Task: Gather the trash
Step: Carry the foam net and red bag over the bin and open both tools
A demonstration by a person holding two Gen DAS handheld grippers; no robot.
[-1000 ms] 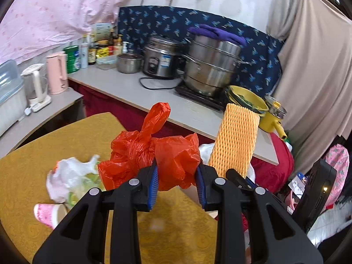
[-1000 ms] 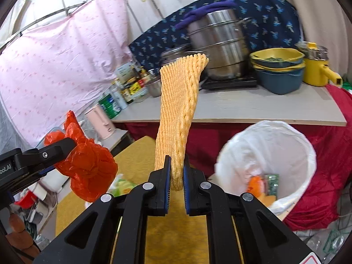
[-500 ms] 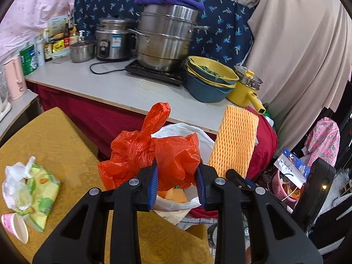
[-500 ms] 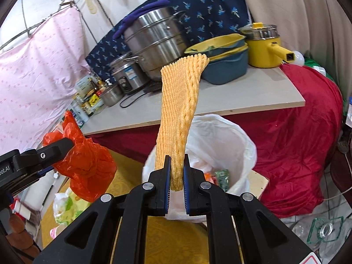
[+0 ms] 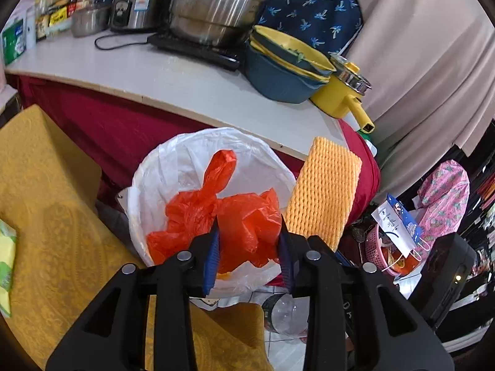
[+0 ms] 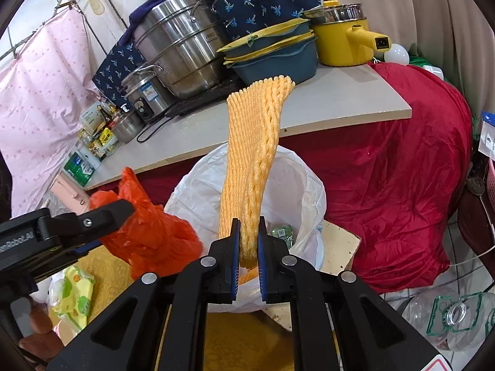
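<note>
Lining white bin (image 5: 154, 185): scattered wrappers (image 6: 281, 232)

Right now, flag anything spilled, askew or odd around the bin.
Nothing is spilled. The red bag and foam net are in the tools over the lined bin. A clear plastic bottle lies on the floor beside it.

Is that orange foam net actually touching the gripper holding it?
Touching. The right wrist view shows the foam net pinched at its lower end in the right gripper, both blue-padded jaws pressed against it with no gap.
</note>
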